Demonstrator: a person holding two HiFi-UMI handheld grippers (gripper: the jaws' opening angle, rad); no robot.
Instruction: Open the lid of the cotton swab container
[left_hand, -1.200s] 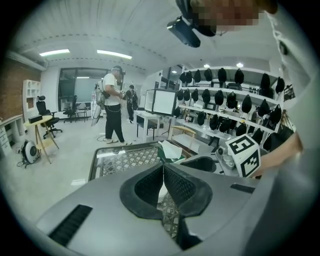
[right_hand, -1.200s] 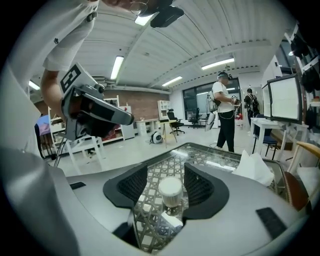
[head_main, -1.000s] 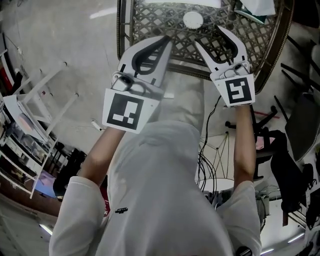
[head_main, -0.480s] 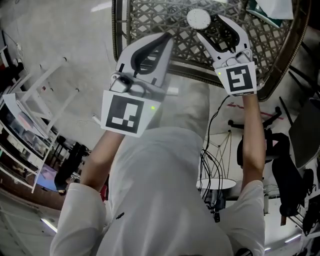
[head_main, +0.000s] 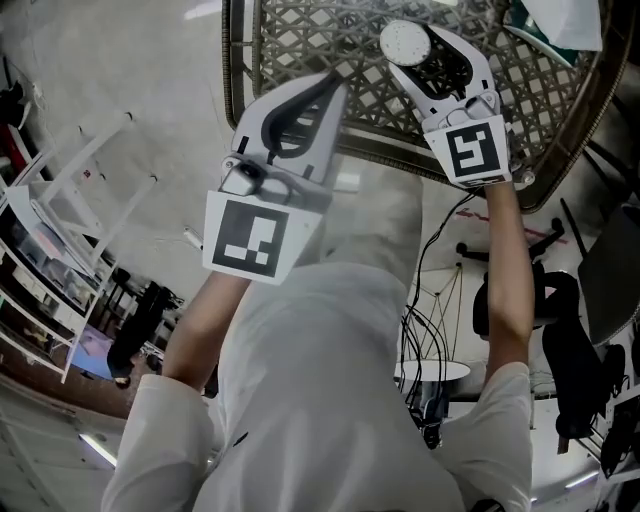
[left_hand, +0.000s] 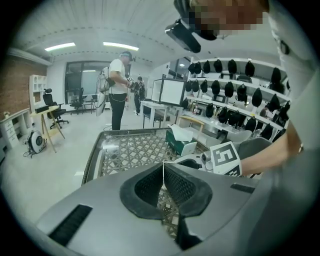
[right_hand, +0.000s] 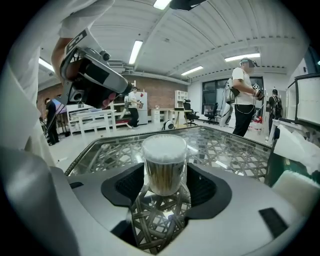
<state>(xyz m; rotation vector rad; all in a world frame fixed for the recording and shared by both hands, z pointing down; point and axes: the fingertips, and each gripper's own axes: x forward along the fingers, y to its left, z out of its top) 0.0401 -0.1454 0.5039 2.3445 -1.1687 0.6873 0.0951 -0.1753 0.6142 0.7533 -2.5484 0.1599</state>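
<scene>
Cotton swab container (right_hand: 164, 165), a clear plastic cylinder packed with swabs under a round white lid (head_main: 405, 43), is standing upright on the bench with its lid seated. Dark woven-lattice bench with a glass top (head_main: 300, 50) is carrying it a little inward of the edge nearest the person. Left grey tongs (head_main: 335, 80) are hanging over that near edge, to the left of the container, with the jaws pressed together on nothing. Right grey tongs (head_main: 418, 52) are now bracketing the container. In the head view of a second ago their jaws were sitting short of it, and now they are lying to either side of the lid. These jaws have just been opening and are standing fully spread. The cylinder is rising between the pads, and neither pad is pressing on it. Judged from this, the approach is ending and a grip on the body or lid is becoming possible, but the opening itself is not yet begun.
</scene>
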